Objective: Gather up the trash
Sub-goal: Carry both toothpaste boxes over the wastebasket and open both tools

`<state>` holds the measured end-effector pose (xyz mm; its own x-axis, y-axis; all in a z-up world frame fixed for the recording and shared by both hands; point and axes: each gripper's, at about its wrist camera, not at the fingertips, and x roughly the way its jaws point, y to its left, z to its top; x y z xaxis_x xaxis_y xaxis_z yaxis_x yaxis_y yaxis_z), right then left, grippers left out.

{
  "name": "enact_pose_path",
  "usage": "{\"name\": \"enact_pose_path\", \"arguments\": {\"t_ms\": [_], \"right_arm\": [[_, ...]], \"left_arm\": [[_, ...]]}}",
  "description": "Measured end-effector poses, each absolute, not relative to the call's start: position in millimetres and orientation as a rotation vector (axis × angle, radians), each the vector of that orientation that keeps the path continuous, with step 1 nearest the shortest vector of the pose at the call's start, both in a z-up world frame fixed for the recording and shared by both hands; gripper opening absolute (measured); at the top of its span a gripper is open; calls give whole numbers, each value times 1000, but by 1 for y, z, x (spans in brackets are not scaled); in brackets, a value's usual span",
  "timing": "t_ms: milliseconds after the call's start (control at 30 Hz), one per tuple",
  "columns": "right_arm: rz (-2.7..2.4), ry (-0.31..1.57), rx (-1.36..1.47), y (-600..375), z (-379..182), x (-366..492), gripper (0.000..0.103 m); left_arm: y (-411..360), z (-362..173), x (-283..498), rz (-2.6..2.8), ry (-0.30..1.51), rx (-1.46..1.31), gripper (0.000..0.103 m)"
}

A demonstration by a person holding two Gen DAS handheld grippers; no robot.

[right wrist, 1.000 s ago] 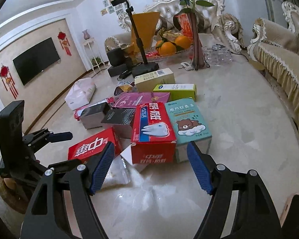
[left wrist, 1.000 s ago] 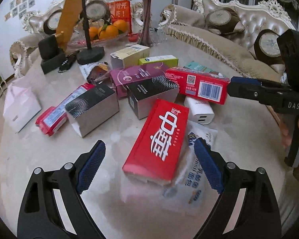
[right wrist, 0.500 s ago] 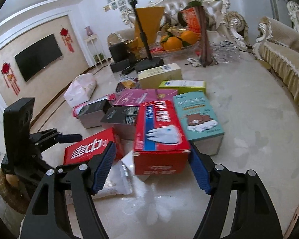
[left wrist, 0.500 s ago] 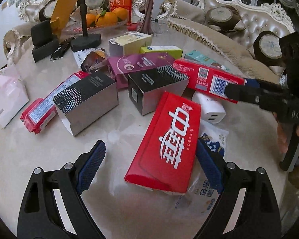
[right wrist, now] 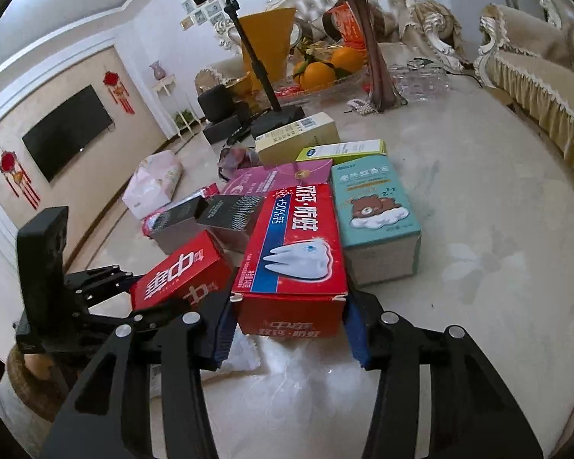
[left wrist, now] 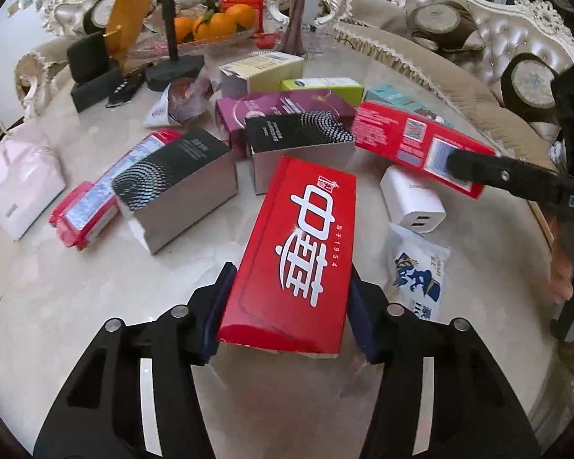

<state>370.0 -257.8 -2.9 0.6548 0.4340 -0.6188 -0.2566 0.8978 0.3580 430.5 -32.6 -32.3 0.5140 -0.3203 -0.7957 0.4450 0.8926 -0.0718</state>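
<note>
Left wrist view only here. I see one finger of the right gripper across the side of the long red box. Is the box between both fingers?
Observer: Yes. In the right wrist view the long red box, with a tooth picture on top, has its near end between both pads of the right gripper, and the jaws are closing on it.
Operator: Anything crowding its right side?
Observer: A teal box with a bear lies right alongside it. I cannot tell whether they touch.
Operator: And its left side?
Observer: Your flat red box comes close to its left edge; contact is unclear there too.
</note>
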Motion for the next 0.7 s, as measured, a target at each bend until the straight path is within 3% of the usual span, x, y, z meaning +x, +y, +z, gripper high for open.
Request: {"name": "enact_pose_path", "arguments": {"t_ms": [233, 433, 700], "right_arm": [[425, 713, 277, -260, 21, 337, 46], [484, 642, 238, -256, 44, 261, 46], [561, 667, 256, -256, 26, 117, 46]], "left_arm": [[-19, 1, 390, -462, 850, 107, 53], [-10, 33, 292, -518, 768, 96, 53], [-8, 1, 125, -569, 805, 43, 53]]}}
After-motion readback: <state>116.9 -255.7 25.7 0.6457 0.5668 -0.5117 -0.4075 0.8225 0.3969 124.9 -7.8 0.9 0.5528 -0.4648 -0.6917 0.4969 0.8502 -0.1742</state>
